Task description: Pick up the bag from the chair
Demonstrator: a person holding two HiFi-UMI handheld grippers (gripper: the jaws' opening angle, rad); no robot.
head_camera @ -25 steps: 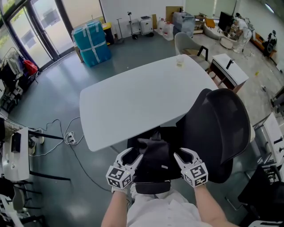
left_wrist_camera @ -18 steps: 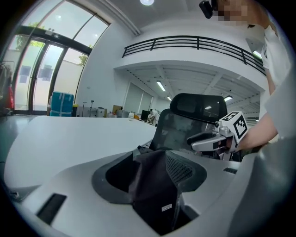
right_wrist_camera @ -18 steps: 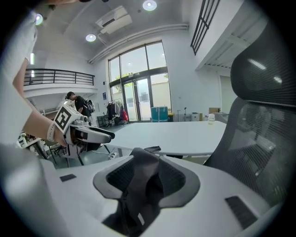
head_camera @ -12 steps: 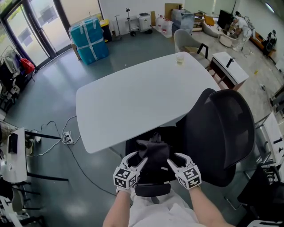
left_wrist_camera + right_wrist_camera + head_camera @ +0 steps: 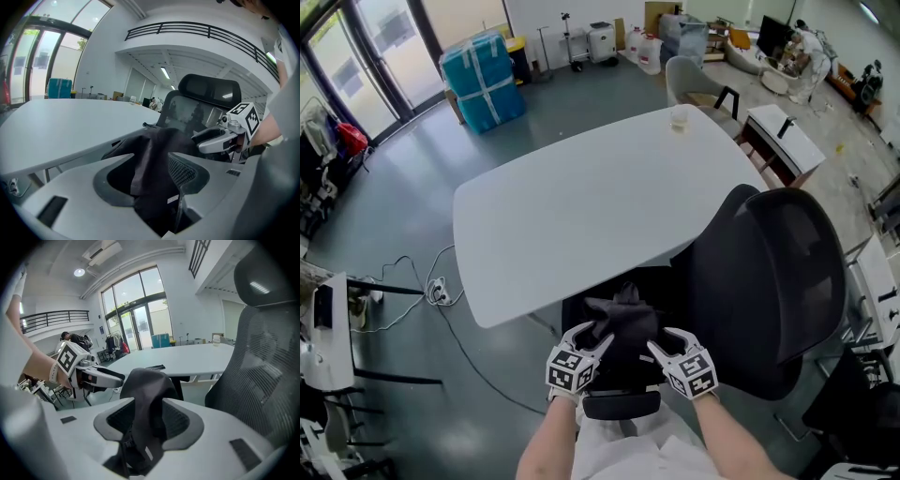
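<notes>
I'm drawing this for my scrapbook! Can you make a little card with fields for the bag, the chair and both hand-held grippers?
Chair: black mesh office chair, at the white table
Bag: black, soft, slumped on the chair seat
Left hand-held gripper: jaws apart, bag fabric between them
Right hand-held gripper: jaws have just been opening, now wide, bag fabric between them

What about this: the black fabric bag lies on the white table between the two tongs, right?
No: the black fabric bag lies on the black mesh office chair, not the white table, between the left tongs and right tongs; the head view shows it.
</notes>
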